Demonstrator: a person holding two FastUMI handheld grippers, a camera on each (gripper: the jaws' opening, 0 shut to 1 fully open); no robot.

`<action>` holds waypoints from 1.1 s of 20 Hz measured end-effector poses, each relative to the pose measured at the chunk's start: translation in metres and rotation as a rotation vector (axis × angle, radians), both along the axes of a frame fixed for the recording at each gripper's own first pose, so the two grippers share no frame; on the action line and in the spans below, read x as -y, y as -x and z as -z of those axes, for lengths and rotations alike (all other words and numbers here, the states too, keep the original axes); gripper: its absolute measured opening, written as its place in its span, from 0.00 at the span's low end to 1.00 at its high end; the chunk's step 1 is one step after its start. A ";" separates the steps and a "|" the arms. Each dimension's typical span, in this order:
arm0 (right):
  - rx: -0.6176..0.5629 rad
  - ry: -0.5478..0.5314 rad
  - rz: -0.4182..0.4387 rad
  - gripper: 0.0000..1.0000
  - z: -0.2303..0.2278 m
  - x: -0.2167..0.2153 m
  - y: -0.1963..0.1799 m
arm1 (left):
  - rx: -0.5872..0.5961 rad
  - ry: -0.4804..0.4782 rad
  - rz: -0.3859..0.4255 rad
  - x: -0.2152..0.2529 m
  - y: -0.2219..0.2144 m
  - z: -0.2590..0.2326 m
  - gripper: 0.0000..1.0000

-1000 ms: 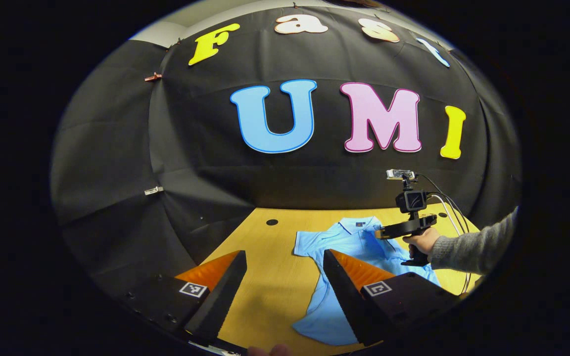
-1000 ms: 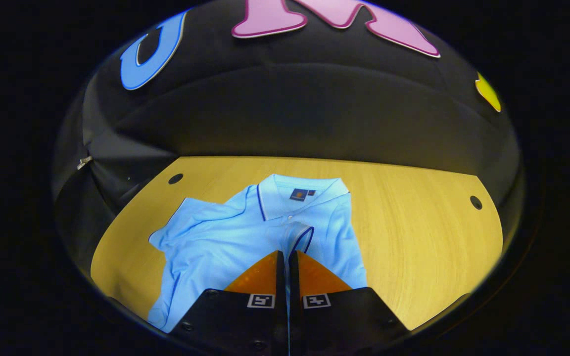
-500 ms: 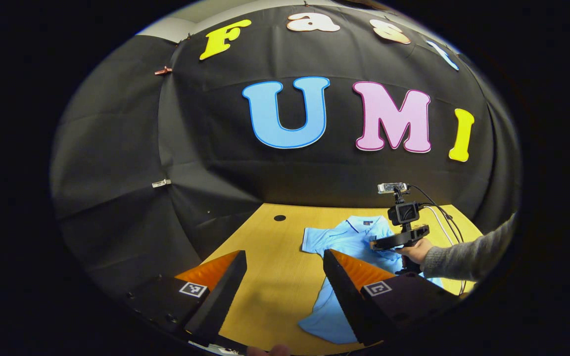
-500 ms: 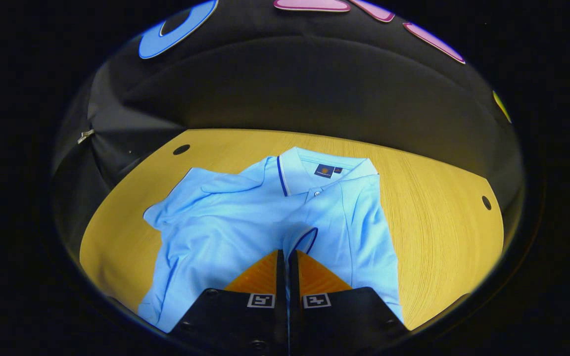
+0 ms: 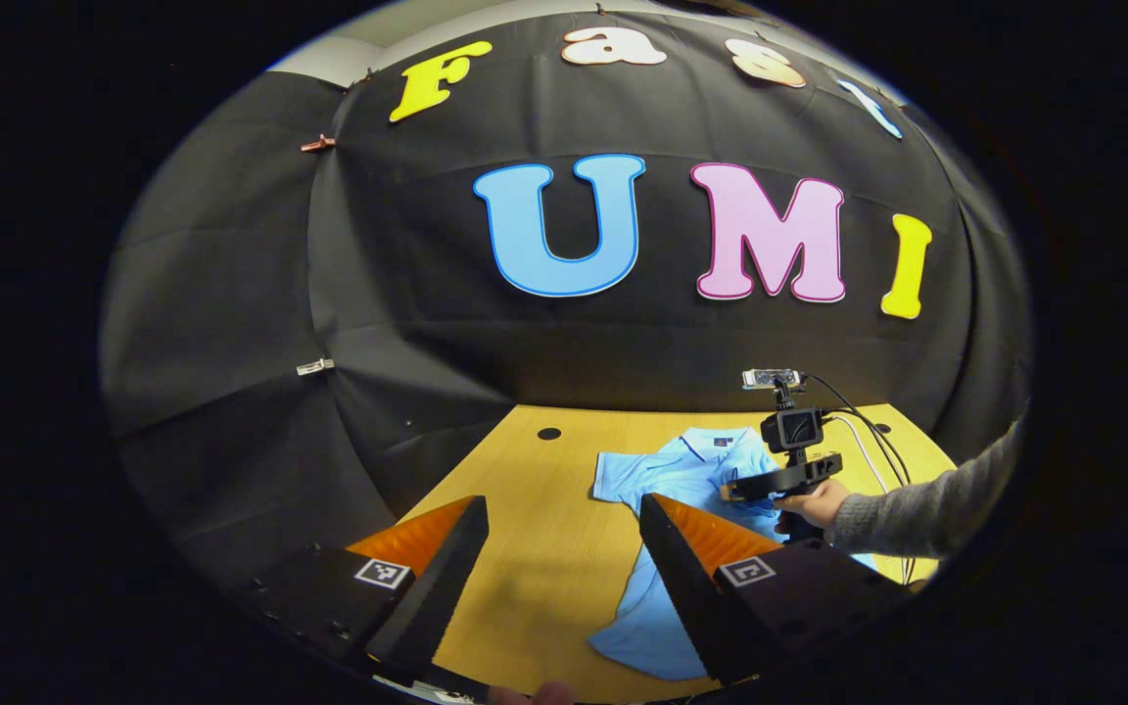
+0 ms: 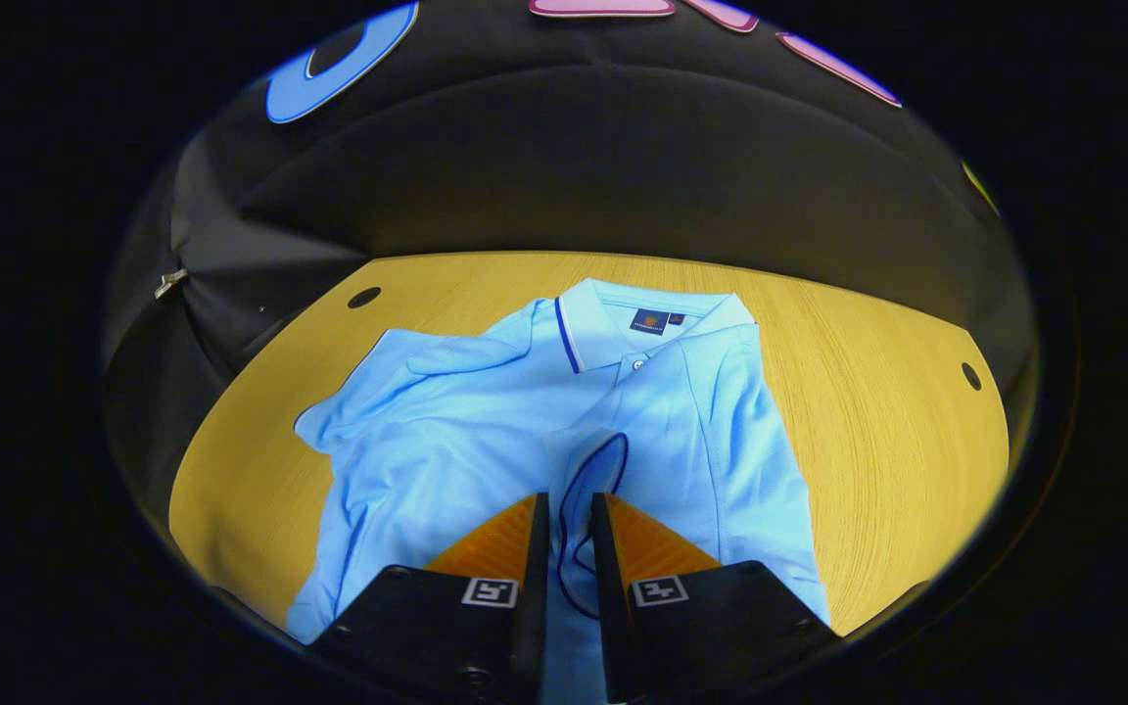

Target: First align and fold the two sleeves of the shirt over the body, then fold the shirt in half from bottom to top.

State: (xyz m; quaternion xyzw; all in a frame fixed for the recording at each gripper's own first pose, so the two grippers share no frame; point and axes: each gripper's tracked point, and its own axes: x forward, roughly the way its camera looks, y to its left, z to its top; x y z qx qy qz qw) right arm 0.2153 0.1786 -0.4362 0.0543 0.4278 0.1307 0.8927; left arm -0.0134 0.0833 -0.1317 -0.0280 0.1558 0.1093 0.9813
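Now the light blue polo shirt (image 6: 486,441) lies collar-far on the yellow wooden table (image 6: 868,392), its right sleeve (image 6: 588,480) folded across the chest, dark-trimmed cuff between the right gripper (image 6: 569,519) fingers, which are slightly parted, not pinching. Left sleeve spread out flat. The left gripper (image 5: 564,534) gapes wide above the table's near-left side.

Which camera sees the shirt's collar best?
The right gripper view: the collar lies close and open there, its dark stripe and small buttons plain on the shirt. In the left gripper view the collar is tiny and far off, beside the other claw.
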 end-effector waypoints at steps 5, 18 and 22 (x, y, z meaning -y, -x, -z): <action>0.014 -0.011 -0.020 0.50 -0.005 -0.008 0.007 | 0.004 0.003 0.007 0.001 0.001 -0.001 0.99; 0.352 -0.076 0.005 0.98 -0.109 0.009 -0.007 | 0.024 0.000 0.052 0.010 -0.023 -0.007 0.99; 0.472 -0.105 0.011 0.98 -0.177 0.027 0.011 | 0.041 -0.007 0.097 0.018 -0.059 -0.006 0.99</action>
